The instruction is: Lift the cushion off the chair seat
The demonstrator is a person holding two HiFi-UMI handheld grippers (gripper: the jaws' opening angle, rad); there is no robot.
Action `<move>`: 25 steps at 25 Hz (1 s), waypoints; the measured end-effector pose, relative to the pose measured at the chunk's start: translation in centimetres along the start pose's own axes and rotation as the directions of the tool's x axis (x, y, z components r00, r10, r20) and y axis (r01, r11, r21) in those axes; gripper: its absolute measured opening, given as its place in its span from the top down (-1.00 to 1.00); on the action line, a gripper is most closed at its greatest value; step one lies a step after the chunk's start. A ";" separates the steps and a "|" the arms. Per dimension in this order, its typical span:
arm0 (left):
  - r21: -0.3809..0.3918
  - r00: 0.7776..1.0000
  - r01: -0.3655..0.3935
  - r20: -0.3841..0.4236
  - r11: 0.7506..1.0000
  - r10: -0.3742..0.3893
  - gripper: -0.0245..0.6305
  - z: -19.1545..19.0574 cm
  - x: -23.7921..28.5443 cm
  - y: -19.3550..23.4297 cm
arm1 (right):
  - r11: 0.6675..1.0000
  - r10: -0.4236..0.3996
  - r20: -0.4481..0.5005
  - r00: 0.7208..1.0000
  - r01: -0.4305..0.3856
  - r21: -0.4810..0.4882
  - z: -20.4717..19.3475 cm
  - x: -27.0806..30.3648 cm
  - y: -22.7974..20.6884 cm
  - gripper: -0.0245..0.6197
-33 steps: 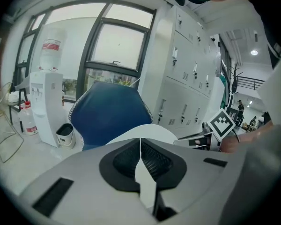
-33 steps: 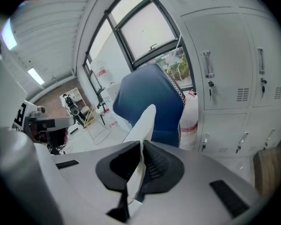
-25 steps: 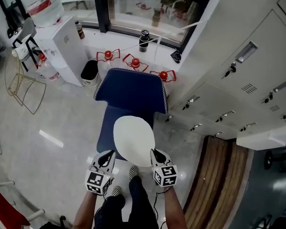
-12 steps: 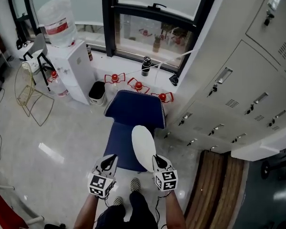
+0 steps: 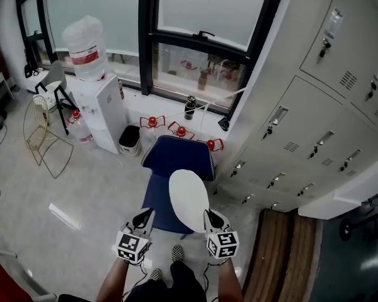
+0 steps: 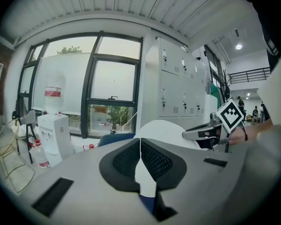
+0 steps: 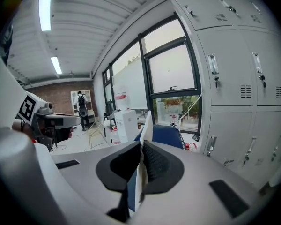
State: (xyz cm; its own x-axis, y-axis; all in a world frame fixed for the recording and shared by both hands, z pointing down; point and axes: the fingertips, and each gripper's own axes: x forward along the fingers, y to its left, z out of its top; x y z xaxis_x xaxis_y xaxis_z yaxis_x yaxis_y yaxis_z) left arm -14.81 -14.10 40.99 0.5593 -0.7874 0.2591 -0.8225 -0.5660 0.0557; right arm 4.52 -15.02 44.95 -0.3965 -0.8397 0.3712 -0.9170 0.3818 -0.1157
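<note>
holding the white cushion [image 5: 189, 197] by its near edge in the right gripper [image 5: 208, 214], jaws pinched almost fully together on the thin rim. standing on edge, stretching toward 12 o'clock from that grip, up over the seat of the blue chair [image 5: 176, 159]. at 9 o'clock of the right one, the left gripper [image 5: 148, 212]: closed tip to tip, apart from the cushion in the head view, gripping nothing there. only a narrow pale strip in the slit under its tips, too slim to name.
</note>
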 end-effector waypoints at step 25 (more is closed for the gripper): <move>0.063 0.987 -0.030 0.158 0.998 0.020 0.86 5.0 -14.7 -1.3 | 0.996 -0.068 0.212 0.975 0.078 -0.038 6.0 -16.0 9.5 0.80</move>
State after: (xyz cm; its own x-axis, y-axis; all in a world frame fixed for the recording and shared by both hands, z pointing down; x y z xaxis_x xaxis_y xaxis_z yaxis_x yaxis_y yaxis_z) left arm -21.47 -3.01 32.32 0.5524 -0.8271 0.1042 -0.8308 -0.5565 -0.0127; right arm 1.85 -0.29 32.38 -0.3333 -0.9266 0.1743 -0.9428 0.3295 -0.0514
